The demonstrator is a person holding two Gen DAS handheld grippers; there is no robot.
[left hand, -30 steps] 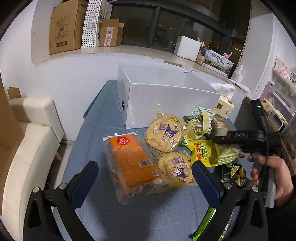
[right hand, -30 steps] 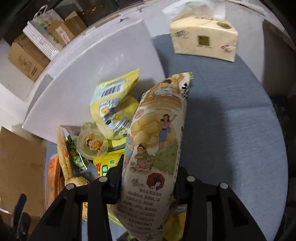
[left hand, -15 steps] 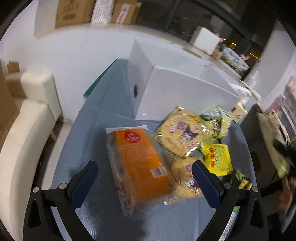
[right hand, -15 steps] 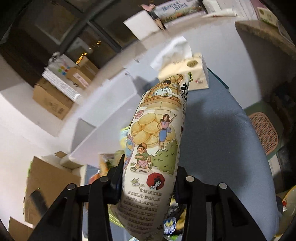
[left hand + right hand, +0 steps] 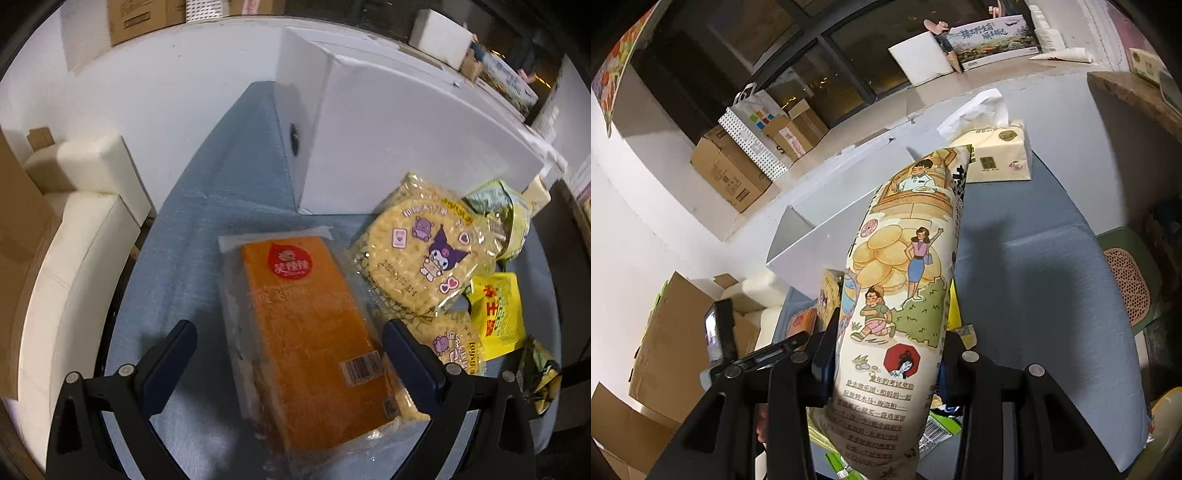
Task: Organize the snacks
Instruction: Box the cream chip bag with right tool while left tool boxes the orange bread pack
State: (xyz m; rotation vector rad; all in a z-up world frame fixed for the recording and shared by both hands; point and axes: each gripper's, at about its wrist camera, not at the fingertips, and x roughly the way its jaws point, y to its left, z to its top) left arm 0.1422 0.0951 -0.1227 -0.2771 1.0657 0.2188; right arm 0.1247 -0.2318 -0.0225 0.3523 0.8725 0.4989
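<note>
An orange-labelled clear snack pack (image 5: 306,332) lies flat on the blue-grey tablecloth (image 5: 207,221). My left gripper (image 5: 288,328) hangs over it with one finger on each side. Its jaws are closing, and the left pad still stands clear of the pack. In the right wrist view my right gripper (image 5: 886,350) is shut on a long cream snack bag (image 5: 905,266) printed with cartoon figures. It holds the bag upright above the table. The white open box (image 5: 406,140) stands behind the snacks, and its rim (image 5: 820,236) shows beyond the held bag.
Two purple-cartoon noodle packs (image 5: 424,254), a yellow pack (image 5: 498,314) and a green-yellow bag (image 5: 506,214) lie right of the orange pack. A tissue box (image 5: 997,158) stands beside the white box. A cream sofa (image 5: 74,221) is left of the table. Cardboard boxes (image 5: 731,173) line the ledge.
My left gripper has come down and forward until it straddles the orange pack. My right gripper has lifted the cream bag off the pile, with more of the room behind it in view.
</note>
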